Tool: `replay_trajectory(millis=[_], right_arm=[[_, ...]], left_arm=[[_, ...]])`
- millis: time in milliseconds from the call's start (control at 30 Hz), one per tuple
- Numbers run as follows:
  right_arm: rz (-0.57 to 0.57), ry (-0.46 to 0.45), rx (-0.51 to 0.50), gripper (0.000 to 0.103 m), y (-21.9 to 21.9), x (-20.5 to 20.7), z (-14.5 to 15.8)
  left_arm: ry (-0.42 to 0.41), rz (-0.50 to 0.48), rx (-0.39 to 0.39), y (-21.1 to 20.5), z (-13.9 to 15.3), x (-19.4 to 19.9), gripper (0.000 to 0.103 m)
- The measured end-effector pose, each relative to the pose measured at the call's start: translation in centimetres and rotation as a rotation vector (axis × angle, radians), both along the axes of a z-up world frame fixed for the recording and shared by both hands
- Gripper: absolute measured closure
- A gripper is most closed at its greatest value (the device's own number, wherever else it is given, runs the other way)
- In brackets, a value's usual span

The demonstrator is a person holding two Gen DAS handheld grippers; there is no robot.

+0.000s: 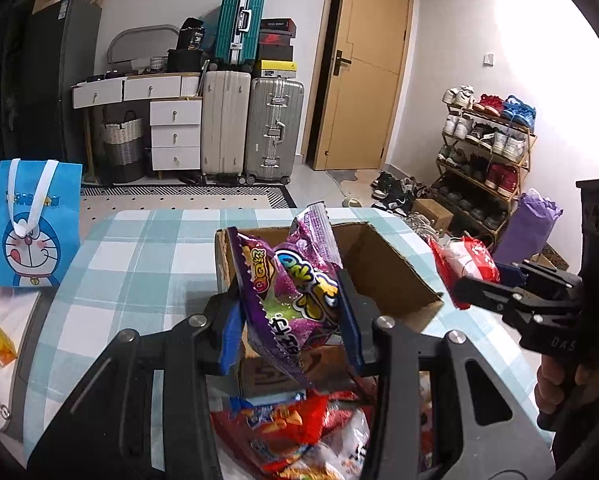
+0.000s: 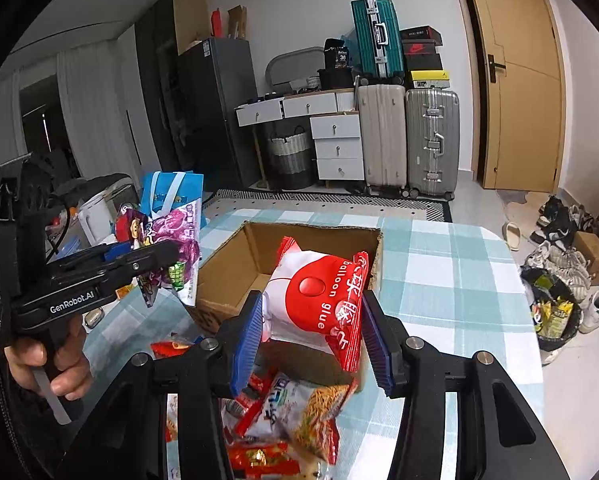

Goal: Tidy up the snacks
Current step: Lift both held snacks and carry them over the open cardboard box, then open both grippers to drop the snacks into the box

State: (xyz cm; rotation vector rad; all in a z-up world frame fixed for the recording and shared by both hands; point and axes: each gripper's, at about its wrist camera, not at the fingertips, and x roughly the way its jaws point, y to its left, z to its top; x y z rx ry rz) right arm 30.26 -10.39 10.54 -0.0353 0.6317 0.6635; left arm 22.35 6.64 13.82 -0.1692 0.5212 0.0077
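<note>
My left gripper (image 1: 289,316) is shut on a purple candy packet (image 1: 295,292), held upright in front of the open cardboard box (image 1: 383,268). My right gripper (image 2: 313,336) is shut on a red and white "balloon glue" packet (image 2: 319,300), just short of the cardboard box's (image 2: 235,256) near edge. From the left wrist view the right gripper (image 1: 469,286) shows at the right, pinching the red packet (image 1: 463,260). From the right wrist view the left gripper (image 2: 167,256) shows at the left with the purple packet (image 2: 175,232). A pile of loose snack packets (image 2: 295,412) lies on the table below both grippers.
The checked tablecloth (image 1: 139,264) covers the table. A blue cartoon gift bag (image 1: 33,224) stands at its left edge. A purple bag (image 1: 529,224) stands off the right side. Beyond are suitcases (image 1: 251,128), white drawers, a door and a shoe rack (image 1: 487,148).
</note>
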Motion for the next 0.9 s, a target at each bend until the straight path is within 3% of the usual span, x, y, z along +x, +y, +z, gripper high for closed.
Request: replay_trajectory(millis=[900], right_arm=[[0.022, 0.079, -0.016, 0.055, 4.2, 6.2, -5.2]], left_arm=[[0.104, -0.02, 0.048, -1.7, -7.2, 9.4, 0.065]])
